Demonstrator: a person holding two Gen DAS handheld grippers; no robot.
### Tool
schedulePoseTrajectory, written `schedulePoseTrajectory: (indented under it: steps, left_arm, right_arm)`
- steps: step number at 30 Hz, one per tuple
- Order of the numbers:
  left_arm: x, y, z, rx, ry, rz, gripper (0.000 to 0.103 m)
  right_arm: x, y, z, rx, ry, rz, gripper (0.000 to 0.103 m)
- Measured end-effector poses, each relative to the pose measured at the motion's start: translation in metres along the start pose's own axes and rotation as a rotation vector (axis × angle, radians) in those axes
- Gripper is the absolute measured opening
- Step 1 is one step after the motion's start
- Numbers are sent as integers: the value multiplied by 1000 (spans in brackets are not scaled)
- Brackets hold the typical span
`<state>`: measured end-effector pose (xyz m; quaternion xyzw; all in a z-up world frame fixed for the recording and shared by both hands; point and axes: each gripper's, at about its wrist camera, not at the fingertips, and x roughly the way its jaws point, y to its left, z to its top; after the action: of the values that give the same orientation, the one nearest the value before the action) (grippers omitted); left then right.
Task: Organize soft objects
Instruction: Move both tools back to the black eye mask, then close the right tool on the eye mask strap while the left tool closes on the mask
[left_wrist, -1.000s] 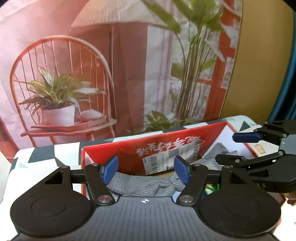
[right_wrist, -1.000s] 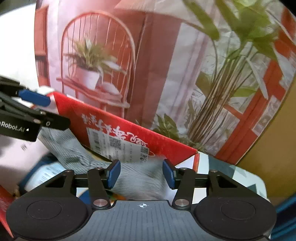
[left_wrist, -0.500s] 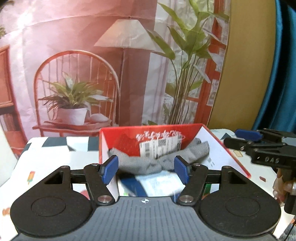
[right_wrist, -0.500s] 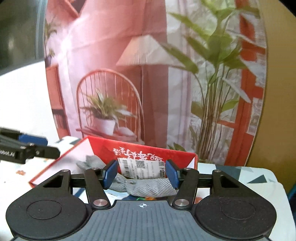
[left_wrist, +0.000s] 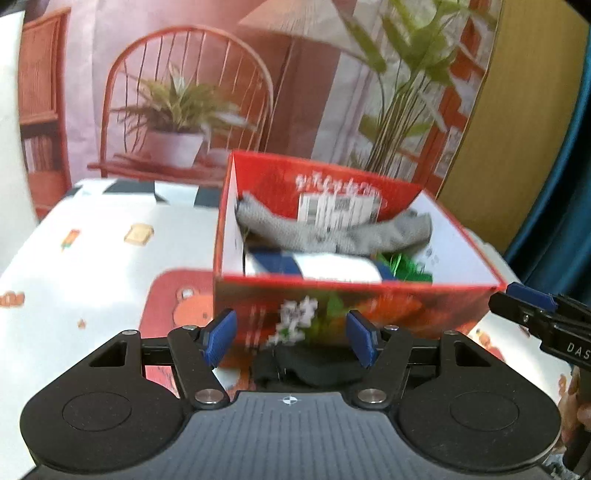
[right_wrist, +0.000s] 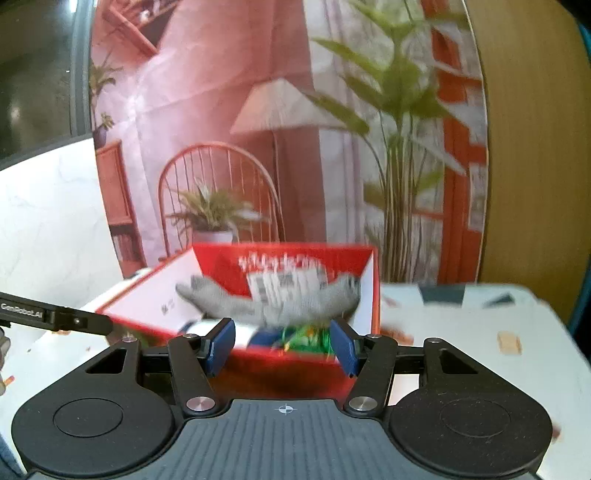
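Note:
A red cardboard box (left_wrist: 369, 302) stands on the table and shows in the right wrist view too (right_wrist: 295, 369). A grey sock (left_wrist: 332, 230) lies draped across the things inside it, also seen from the right (right_wrist: 273, 301). Under it are a blue and white item (left_wrist: 317, 267) and something green (left_wrist: 402, 264). A dark soft object (left_wrist: 314, 367) lies on the table in front of the box, just ahead of my left gripper (left_wrist: 291, 338), which is open and empty. My right gripper (right_wrist: 282, 345) is open and empty, short of the box's near wall.
The table wears a white cloth with cartoon prints (left_wrist: 92, 266) and a red bear patch (left_wrist: 184, 299). A printed backdrop of a chair, lamp and plants (left_wrist: 184, 92) hangs behind it. The right gripper's tip (left_wrist: 532, 299) shows at the right of the left view.
Both grippers have pulled back and up from inside the box, leaving the grey sock lying in it. The box's front wall and the dark object have come into view.

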<state>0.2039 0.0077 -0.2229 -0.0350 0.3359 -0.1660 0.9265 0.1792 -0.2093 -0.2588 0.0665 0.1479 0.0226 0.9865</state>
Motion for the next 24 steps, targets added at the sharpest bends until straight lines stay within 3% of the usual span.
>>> schedulePoseTrajectory:
  steps: [10, 14, 24]
  left_arm:
    - [26, -6, -35, 33, 94, 40, 67]
    - [26, -6, -44, 42, 93, 36, 67]
    - [23, -2, -57, 9, 87, 8, 68]
  right_arm:
    - [28, 5, -58, 30, 152, -28, 54]
    - [34, 8, -76, 23, 206, -27, 54]
    - [31, 5, -91, 51, 210, -14, 53]
